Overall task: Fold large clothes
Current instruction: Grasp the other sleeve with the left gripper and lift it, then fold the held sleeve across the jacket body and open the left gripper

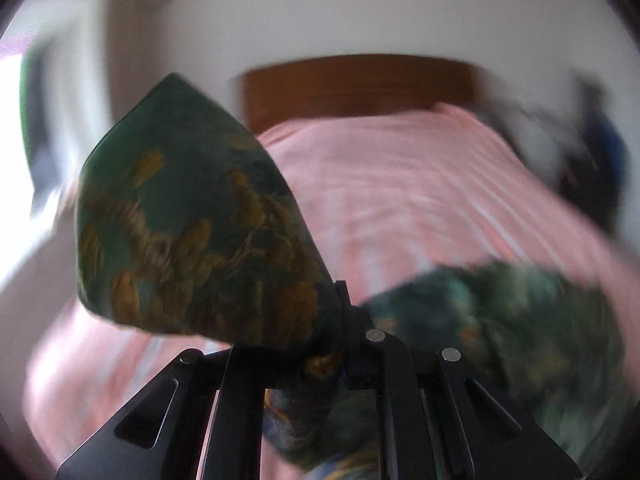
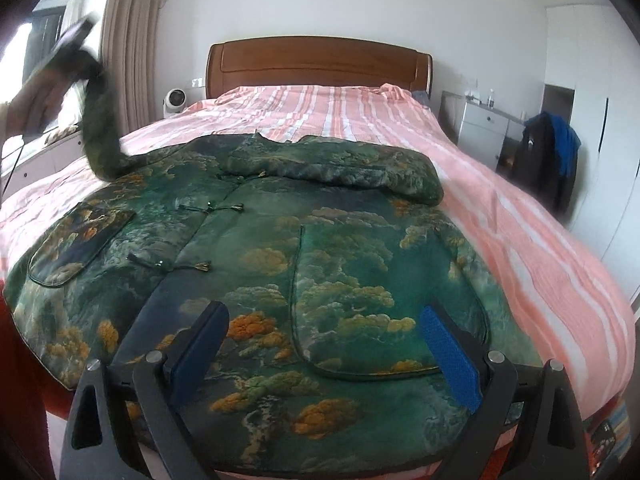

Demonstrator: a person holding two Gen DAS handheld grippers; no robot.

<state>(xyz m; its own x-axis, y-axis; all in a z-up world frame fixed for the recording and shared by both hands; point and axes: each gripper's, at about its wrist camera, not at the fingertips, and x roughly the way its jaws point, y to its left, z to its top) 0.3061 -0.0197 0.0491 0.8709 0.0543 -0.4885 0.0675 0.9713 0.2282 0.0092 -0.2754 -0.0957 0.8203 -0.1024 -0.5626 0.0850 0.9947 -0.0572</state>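
Lying front-up across the striped pink bedspread [image 2: 400,120], the green quilted jacket [image 2: 280,248] fills the middle and lower part of the right wrist view, its collar toward the wooden headboard [image 2: 320,64] at the top of the frame and its hem nearest the camera. One sleeve [image 2: 332,168] is already laid across the chest, running left to right just below the collar. The other sleeve [image 2: 100,136] rises off the bed toward the upper left of the frame, where the left gripper [image 2: 72,40] holds its end high, blurred with motion. In the left wrist view that gripper [image 1: 340,344] is closed on the cuff [image 1: 192,216], which bulges up and to the left of the fingers, with the jacket body smeared at the lower right. The right gripper [image 2: 324,356] hangs over the hem with its blue-padded fingers [image 2: 448,356] spread wide and nothing between them. The raised sleeve's long axis runs from the upper left down to the shoulder, so the fold likely turns on the left gripper carrying it rightward across the chest; the right one is well apart from it.
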